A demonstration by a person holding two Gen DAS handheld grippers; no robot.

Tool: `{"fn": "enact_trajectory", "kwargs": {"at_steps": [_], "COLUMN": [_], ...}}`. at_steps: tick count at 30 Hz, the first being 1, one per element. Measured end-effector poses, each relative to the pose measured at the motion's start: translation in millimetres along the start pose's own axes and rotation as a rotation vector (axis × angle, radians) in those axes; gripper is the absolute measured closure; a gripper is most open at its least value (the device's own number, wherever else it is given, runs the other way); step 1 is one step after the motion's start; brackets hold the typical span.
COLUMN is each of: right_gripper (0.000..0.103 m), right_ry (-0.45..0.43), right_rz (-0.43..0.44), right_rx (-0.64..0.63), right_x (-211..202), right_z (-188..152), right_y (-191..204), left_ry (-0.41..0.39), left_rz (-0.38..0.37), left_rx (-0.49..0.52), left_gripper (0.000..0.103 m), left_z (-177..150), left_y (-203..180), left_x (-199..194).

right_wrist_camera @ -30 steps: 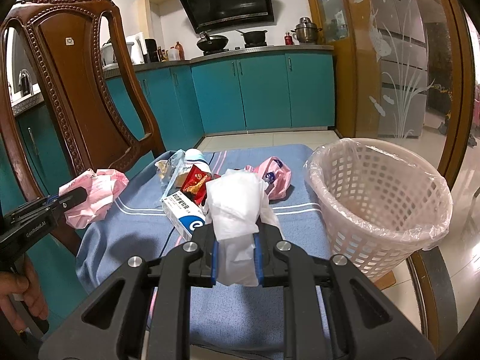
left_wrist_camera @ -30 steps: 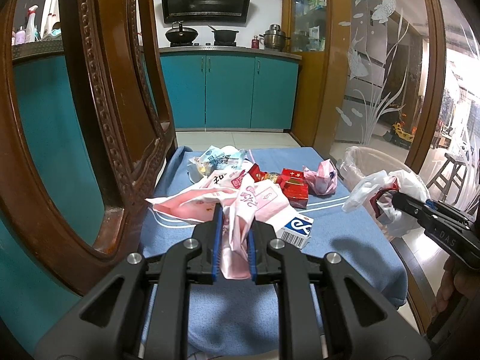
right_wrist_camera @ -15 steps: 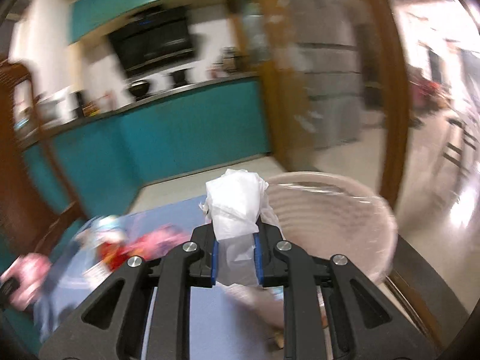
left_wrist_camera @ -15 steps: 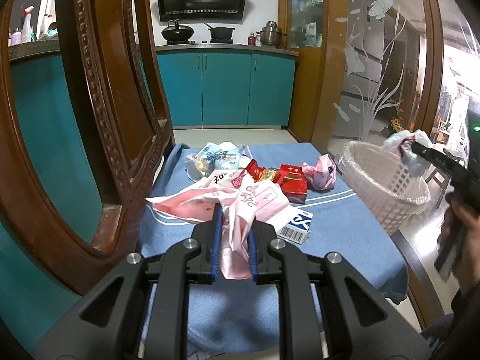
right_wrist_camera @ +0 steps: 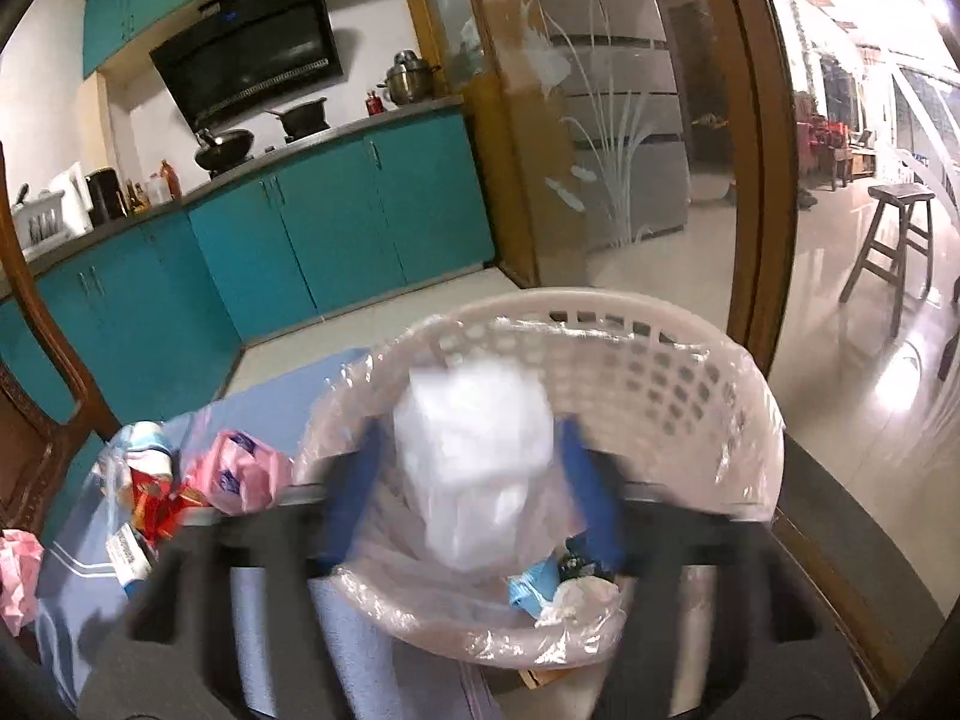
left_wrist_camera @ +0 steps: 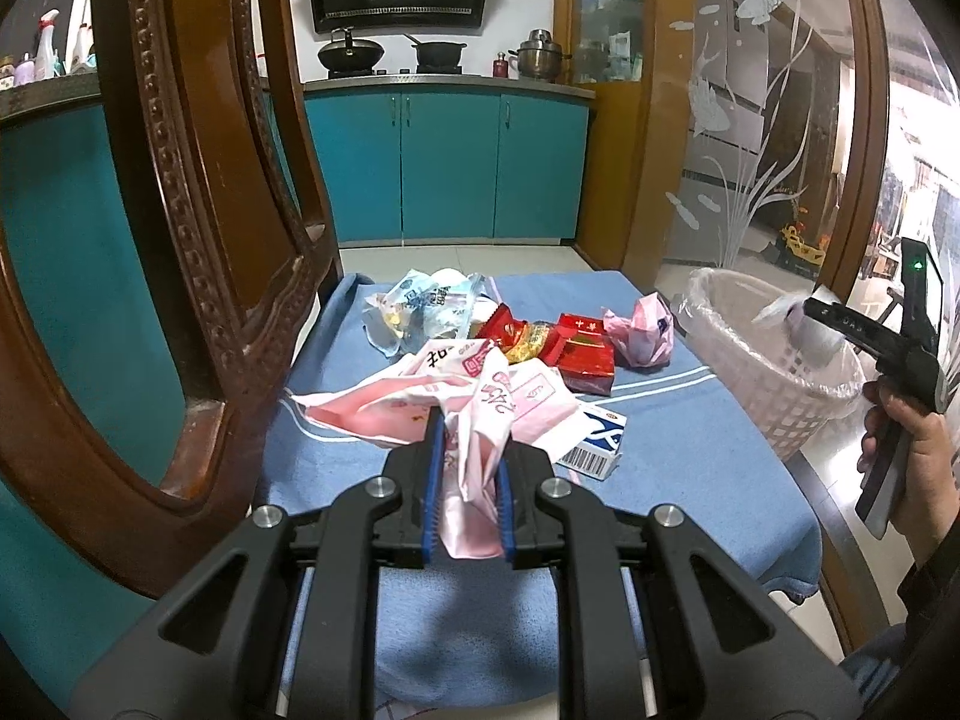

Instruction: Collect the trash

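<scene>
My left gripper is shut on a crumpled pink plastic bag and holds it over the blue cloth. My right gripper is over the lined white basket; its blue pads stand wide apart, blurred by motion. A white crumpled tissue sits loose between them, over the basket's mouth. In the left wrist view the right gripper hangs over the basket. More trash lies on the cloth: red packets, a pink wad, a white and blue box.
A carved wooden chair back stands close on the left of the table. Scraps lie in the basket's bottom. Teal kitchen cabinets are behind, and a wooden stool stands on the floor far right.
My right gripper has swung right from the table to above the basket and its jaws have opened around the tissue. My left gripper has kept still with the pink bag.
</scene>
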State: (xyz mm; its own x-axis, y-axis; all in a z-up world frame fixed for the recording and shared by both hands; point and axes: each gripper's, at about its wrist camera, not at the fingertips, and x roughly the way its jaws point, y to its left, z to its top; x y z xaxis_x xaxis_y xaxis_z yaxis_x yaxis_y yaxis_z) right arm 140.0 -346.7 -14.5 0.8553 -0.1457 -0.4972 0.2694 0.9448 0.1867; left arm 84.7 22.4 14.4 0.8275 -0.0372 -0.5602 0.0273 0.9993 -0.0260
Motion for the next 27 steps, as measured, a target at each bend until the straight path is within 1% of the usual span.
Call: {"fn": "enact_trajectory", "kwargs": {"at_steps": [2,4,6,9,11,13,15,16,20,23,26,27], "right_gripper": [0.036,0.034,0.023,0.020,0.018,0.018,0.018,0.018,0.018,0.018,0.018,0.018], "right_ry": [-0.002,-0.038,-0.073,-0.084,-0.090,-0.095,-0.126,-0.132,-0.129,-0.137,-0.163,-0.189], "right_rz": [0.022,0.062,0.096,0.145,0.165,0.183,0.189,0.191,0.196,0.187,0.156,0.134], "right_rx": [-0.012,-0.019,-0.021,-0.027,-0.065,-0.142,-0.191,-0.196,-0.157,-0.139,-0.086,-0.046], "right_x": [-7.2,-29.4,-52.6,-87.3,-101.8,-108.5,-112.0,-112.5,-110.4,-110.8,-112.5,-116.1], "right_z": [1.1,3.8,-0.2,-13.3,-22.9,-31.4,-32.6,-32.1,-29.3,-25.4,-20.7,-18.3], "right_y": [4.6,11.3,18.6,31.3,44.0,61.8,71.9,72.5,65.1,57.5,44.0,34.5], "left_ry": [0.004,0.001,-0.002,-0.001,0.005,0.012,0.013,0.010,0.009,0.000,-0.002,0.002], "left_rz": [-0.001,-0.003,-0.006,-0.005,-0.004,-0.002,-0.003,-0.002,0.000,-0.012,-0.036,-0.052], "left_rx": [0.000,0.002,0.006,0.018,0.023,0.032,0.039,0.046,0.056,0.064,0.090,0.097], "left_gripper": [0.087,0.087,0.087,0.087,0.087,0.087,0.087,0.087,0.087,0.087,0.087,0.087], "left_z": [0.3,1.4,2.2,1.4,0.1,-1.0,-1.1,-1.0,0.9,4.1,12.9,16.9], "left_y": [-1.5,-4.4,-7.3,-12.0,-14.5,-18.1,-21.8,-24.5,-29.9,-38.0,-58.8,-68.0], "left_x": [1.0,0.4,-0.2,0.5,2.0,3.7,3.3,2.5,2.7,2.3,8.4,12.2]}}
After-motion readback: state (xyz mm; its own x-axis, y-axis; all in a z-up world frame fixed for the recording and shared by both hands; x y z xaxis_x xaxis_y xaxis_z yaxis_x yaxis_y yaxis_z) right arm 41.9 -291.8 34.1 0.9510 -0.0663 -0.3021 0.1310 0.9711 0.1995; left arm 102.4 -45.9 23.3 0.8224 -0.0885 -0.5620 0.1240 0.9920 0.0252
